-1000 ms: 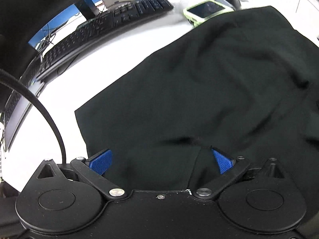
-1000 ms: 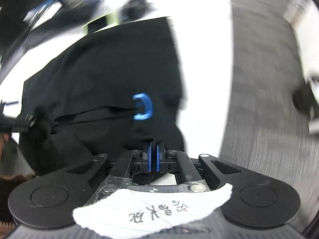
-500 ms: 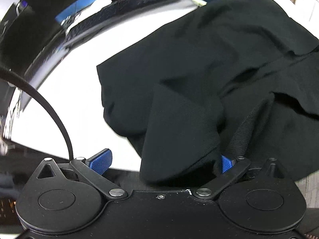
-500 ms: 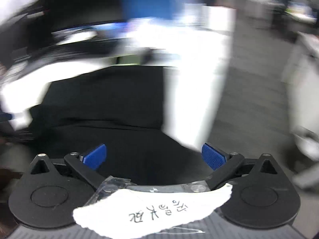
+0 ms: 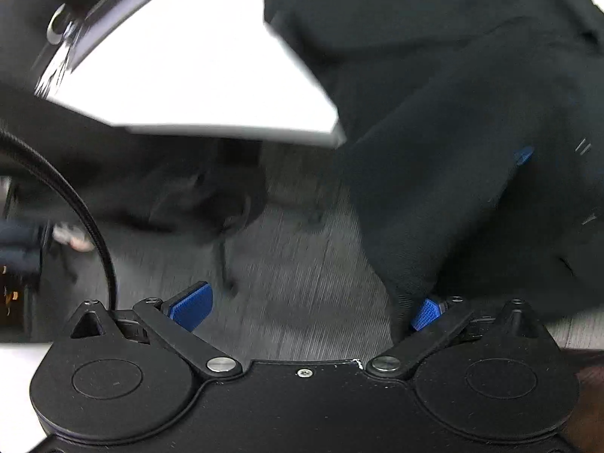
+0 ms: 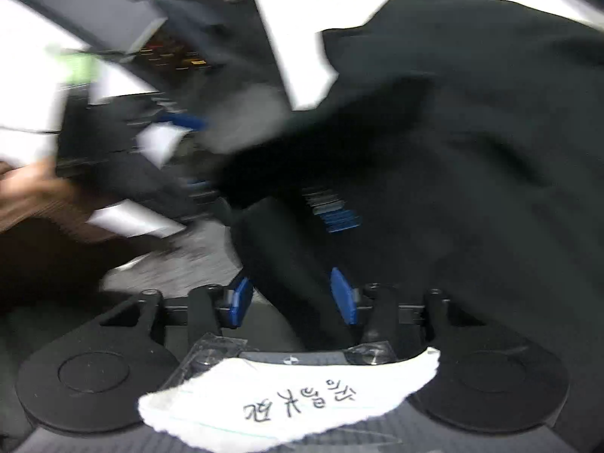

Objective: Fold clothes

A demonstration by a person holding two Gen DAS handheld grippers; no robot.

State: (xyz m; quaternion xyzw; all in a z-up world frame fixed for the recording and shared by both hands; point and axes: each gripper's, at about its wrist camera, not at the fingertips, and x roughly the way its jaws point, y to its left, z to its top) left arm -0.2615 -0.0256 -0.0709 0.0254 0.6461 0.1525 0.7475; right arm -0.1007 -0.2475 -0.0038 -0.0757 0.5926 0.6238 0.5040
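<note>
My left gripper [image 5: 307, 309] has its fingers spread wide, released; black garment [image 5: 472, 132] touches only the right finger. The garment drapes off the white surface [image 5: 196, 75] edge toward the grey floor [image 5: 302, 264]. My right gripper [image 6: 292, 298] fingers stand parted with a garment fold [image 6: 298, 264] between them, unclamped.
</note>
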